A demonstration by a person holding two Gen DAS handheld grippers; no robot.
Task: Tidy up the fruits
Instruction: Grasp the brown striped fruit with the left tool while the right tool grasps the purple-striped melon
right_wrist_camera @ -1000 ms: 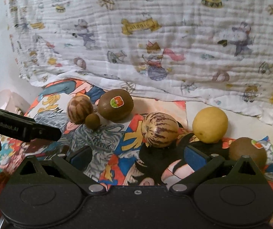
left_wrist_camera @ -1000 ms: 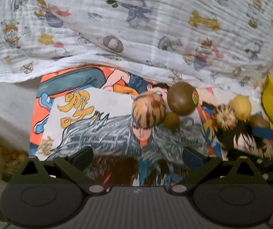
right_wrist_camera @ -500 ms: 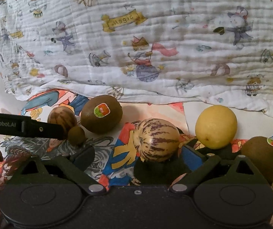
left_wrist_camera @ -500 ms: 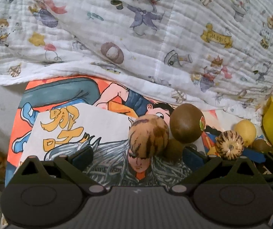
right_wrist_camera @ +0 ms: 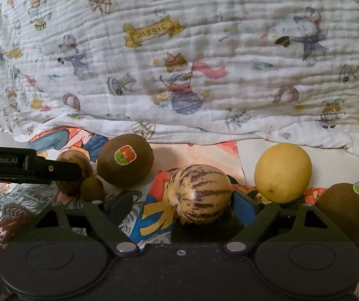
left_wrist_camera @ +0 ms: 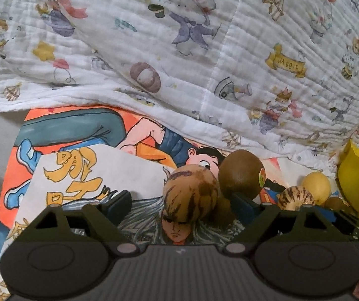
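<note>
My left gripper (left_wrist_camera: 180,204) is open, its fingers on either side of a tan striped fruit (left_wrist_camera: 192,195), not touching it. A small brown fruit (left_wrist_camera: 223,214) and a kiwi with a sticker (left_wrist_camera: 241,173) sit just right of it. My right gripper (right_wrist_camera: 179,207) is open around a striped pepino melon (right_wrist_camera: 199,193). A yellow lemon (right_wrist_camera: 282,173) and a second kiwi (right_wrist_camera: 347,210) lie to its right. The left gripper's finger (right_wrist_camera: 51,171) reaches in from the left beside the tan striped fruit (right_wrist_camera: 75,175), small brown fruit (right_wrist_camera: 91,188) and kiwi (right_wrist_camera: 125,166).
The fruits lie on a colourful cartoon-print mat (left_wrist_camera: 79,170). A white quilted blanket (right_wrist_camera: 179,62) with printed animals rises behind them. A yellow object (left_wrist_camera: 355,183) stands at the far right of the left wrist view.
Both grippers moved forward and lower toward the fruits. The tan striped fruit now sits between the left fingers and the pepino melon between the right fingers.
</note>
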